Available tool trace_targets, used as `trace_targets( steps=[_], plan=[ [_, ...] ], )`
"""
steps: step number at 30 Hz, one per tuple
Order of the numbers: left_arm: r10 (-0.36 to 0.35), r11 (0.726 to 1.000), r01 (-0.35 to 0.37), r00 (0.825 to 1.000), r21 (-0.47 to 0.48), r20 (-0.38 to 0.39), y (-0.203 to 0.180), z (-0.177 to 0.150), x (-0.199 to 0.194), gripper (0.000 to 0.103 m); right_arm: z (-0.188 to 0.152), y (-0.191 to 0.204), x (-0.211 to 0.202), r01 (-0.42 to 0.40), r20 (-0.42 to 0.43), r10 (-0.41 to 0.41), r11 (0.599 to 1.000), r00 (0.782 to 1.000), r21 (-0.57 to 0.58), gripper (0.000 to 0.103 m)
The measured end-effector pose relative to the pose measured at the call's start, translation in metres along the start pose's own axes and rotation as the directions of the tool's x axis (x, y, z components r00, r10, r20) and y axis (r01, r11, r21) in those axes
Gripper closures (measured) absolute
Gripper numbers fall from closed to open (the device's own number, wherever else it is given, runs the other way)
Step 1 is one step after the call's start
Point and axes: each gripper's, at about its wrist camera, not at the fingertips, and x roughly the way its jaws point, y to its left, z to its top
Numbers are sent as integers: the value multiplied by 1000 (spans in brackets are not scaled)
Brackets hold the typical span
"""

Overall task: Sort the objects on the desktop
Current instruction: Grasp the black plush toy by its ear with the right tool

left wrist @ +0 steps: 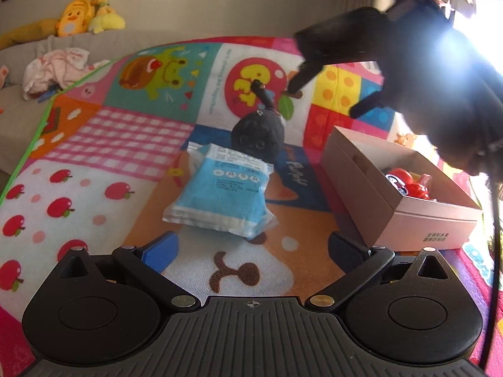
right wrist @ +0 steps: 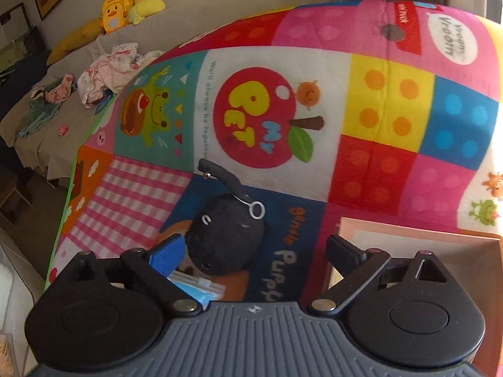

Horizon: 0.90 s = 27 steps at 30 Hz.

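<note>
A blue and white sealed packet (left wrist: pixel 220 194) lies flat on the colourful play mat (left wrist: pixel 125 144), just ahead of my left gripper (left wrist: pixel 253 245), which is open and empty. Behind the packet sits a black plush toy (left wrist: pixel 257 138) with a strap and key ring. My right gripper (left wrist: pixel 333 94) hangs above the mat beyond the plush, fingers spread. In the right wrist view my right gripper (right wrist: pixel 254 248) is open and holds nothing; the black plush (right wrist: pixel 223 238) lies under it near the blue-padded finger (right wrist: pixel 168 256), and a corner of the packet (right wrist: pixel 201 289) shows below.
An open cardboard box (left wrist: pixel 355 169) stands to the right on the mat, with a red toy (left wrist: pixel 405 183) inside; its rim (right wrist: pixel 408 221) shows beneath my right finger. A grey sofa (left wrist: pixel 19 106) with clothes (left wrist: pixel 56 69) and yellow plush toys (left wrist: pixel 88 15) borders the mat on the left.
</note>
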Motion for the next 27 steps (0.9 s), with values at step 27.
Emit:
trace_targets(
  steps=[27],
  plan=[
    [-10,997,6,999,-83,-45,10,0,8,0,-152,-65,-164,-217,-26,219,974,975,64,35]
  ],
)
